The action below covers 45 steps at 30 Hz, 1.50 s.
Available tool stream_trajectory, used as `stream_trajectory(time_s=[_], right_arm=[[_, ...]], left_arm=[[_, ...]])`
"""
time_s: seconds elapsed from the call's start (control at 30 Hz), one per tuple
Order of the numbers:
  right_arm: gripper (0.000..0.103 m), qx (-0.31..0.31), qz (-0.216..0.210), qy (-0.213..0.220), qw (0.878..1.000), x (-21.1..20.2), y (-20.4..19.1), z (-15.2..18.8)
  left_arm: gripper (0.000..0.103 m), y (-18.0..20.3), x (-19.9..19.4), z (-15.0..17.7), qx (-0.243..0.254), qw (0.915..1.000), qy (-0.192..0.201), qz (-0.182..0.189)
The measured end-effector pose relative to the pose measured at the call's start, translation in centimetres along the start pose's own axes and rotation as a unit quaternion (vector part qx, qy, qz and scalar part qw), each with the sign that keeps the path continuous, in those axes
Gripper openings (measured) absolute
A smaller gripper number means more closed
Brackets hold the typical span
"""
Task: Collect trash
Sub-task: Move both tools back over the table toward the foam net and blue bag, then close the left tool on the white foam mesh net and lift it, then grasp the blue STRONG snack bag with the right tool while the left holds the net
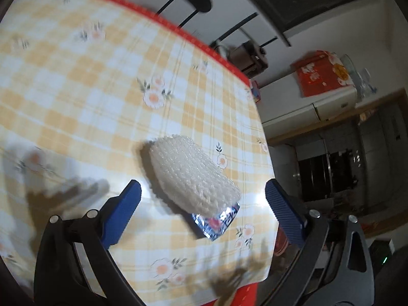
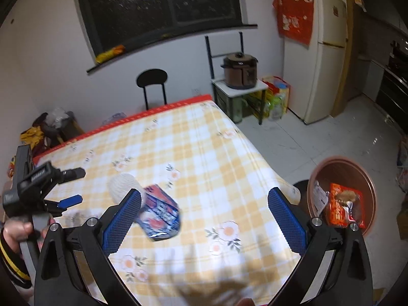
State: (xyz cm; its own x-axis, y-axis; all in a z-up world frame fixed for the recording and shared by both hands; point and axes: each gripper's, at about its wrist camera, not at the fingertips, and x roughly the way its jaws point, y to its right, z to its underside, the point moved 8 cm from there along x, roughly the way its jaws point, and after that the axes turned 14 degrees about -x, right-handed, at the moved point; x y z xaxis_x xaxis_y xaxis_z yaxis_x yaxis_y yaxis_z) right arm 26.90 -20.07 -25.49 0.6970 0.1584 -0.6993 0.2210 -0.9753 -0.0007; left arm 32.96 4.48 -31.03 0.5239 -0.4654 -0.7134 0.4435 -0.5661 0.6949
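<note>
The foam fruit net lay on the checked tablecloth, overlapping a foil wrapper. Its long axis ran diagonally, dead ahead between the left gripper's wide jaws; the right gripper, equally wide, hung farther off.

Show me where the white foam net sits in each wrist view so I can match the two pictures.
Left wrist: the white foam net lies at centre, between the open left tongs, overlapping a blue foil wrapper.
Right wrist: the net lies lower left, just beyond the right tongs' left finger, touching the same wrapper.
Shared landmark: the black round-backed chair behind the table.
</note>
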Motion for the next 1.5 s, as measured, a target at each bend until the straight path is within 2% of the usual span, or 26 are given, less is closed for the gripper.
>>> stream_trajectory(time_s=[0.1,0.17,0.23,0.3,0.6,0.63,0.67,0.73,0.8,0.97,1.07,1.17,1.3,1.43,1.5], right_arm=[[0.098,-0.002,-0.003,-0.012,1.0,1.5,0.6,0.6],[0.098,-0.006,-0.005,-0.012,1.0,2.3,0.9,0.8],[0.098,-0.003,-0.01,-0.023,1.0,3.4,1.3,1.3],[0.098,-0.006,-0.018,-0.031,0.999,4.2,1.4,1.8],[0.098,-0.033,-0.035,-0.058,0.997,7.2,1.1,2.7],[0.098,-0.036,-0.038,-0.06,0.997,7.5,0.9,2.7],[0.098,-0.04,-0.042,-0.063,0.996,7.8,0.6,2.8],[0.098,-0.048,-0.05,-0.068,0.995,8.3,0.0,2.9],[0.098,-0.057,-0.062,-0.075,0.994,8.9,-0.9,3.1],[0.098,-0.099,-0.092,-0.094,0.986,10.9,-3.9,3.4],[0.098,-0.157,-0.123,-0.108,0.974,12.2,-7.0,3.4],[0.098,-0.246,-0.137,-0.121,0.952,13.8,-10.4,3.6],[0.098,-0.331,-0.144,-0.14,0.922,15.7,-13.4,4.1],[0.098,-0.375,-0.156,-0.166,0.899,17.2,-15.4,4.7],[0.098,-0.385,-0.148,-0.171,0.895,17.9,-15.7,4.7]], left_arm=[[0.096,-0.6,2.8,-0.3,-0.06,0.9979,-0.026,0.008],[0.095,-0.6,4.5,-0.6,-0.08,0.9963,-0.031,0.01],[0.095,-1.0,6.1,-0.7,-0.094,0.9951,-0.029,-0.008],[0.095,-1.2,7.6,-0.5,-0.117,0.9923,-0.04,-0.009],[0.094,-2.0,10.0,-0.3,-0.113,0.9915,-0.053,-0.035],[0.09,-2.2,10.2,-0.1,-0.111,0.9915,-0.056,-0.036],[0.083,-2.4,10.3,0.0,-0.108,0.9917,-0.059,-0.038],[0.061,-2.6,9.9,0.1,-0.091,0.993,-0.059,-0.046],[0.05,-3.2,9.1,0.0,-0.082,0.9937,-0.058,-0.049],[0.043,-4.2,5.4,-0.6,-0.043,0.9977,-0.031,-0.041],[0.043,-5.1,2.4,-1.1,-0.009,0.9989,-0.003,-0.047],[0.043,-6.4,-0.2,-1.4,0.013,0.998,0.021,-0.057],[0.043,-8.8,-3.3,-1.4,0.012,0.9966,0.047,-0.067],[0.044,-11.0,-5.8,-1.3,0.01,0.9949,0.067,-0.075],[0.044,-11.8,-6.9,-1.3,0.013,0.9938,0.078,-0.078]])
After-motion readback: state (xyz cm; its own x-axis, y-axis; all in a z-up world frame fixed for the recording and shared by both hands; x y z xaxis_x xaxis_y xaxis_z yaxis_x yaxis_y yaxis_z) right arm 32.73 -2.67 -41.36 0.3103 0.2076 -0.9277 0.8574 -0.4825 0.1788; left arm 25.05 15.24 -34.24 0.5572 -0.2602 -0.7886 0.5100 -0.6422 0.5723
